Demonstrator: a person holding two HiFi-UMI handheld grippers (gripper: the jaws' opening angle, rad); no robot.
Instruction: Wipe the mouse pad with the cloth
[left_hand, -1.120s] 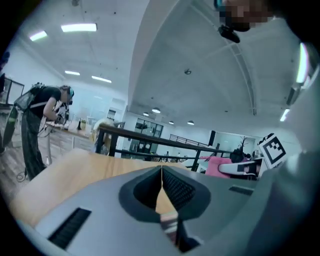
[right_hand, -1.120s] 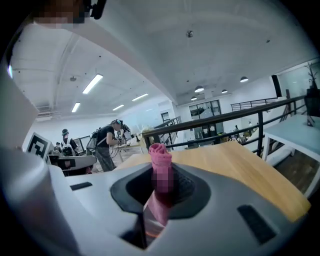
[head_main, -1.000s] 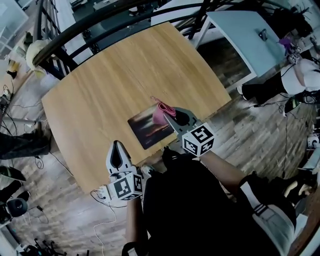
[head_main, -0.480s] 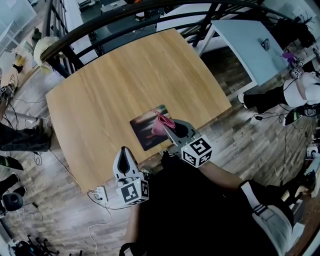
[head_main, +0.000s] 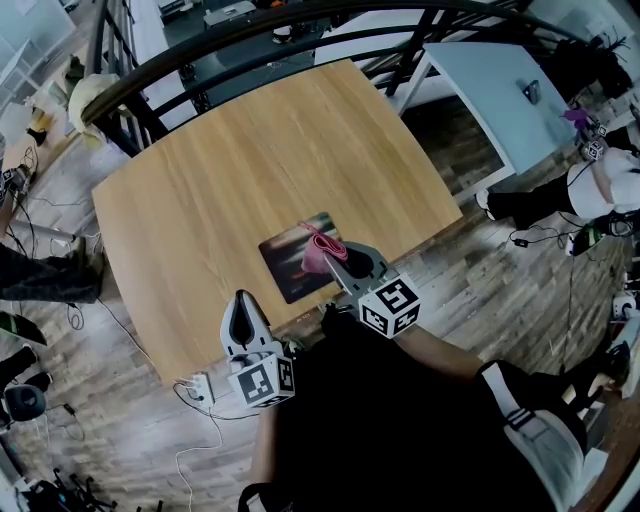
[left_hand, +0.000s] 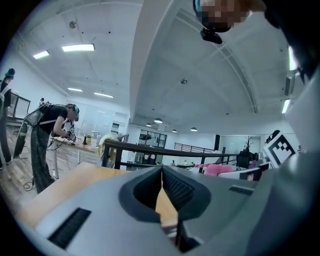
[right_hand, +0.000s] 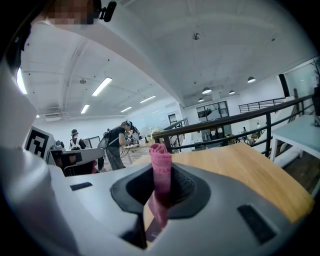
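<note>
My left gripper (head_main: 238, 302) hangs nearest me, jaws pressed together on nothing. My right gripper (head_main: 338, 258) pinches the pink cloth (head_main: 318, 247), whose tail drapes over the pad (head_main: 284, 262) just ahead. To wipe well, I judge I should press the cloth flat and sweep toward the pad's far edge.

The cloth (head_main: 317, 251) and right tongs (head_main: 331, 260) hide part of the mouse pad (head_main: 284, 262).
</note>
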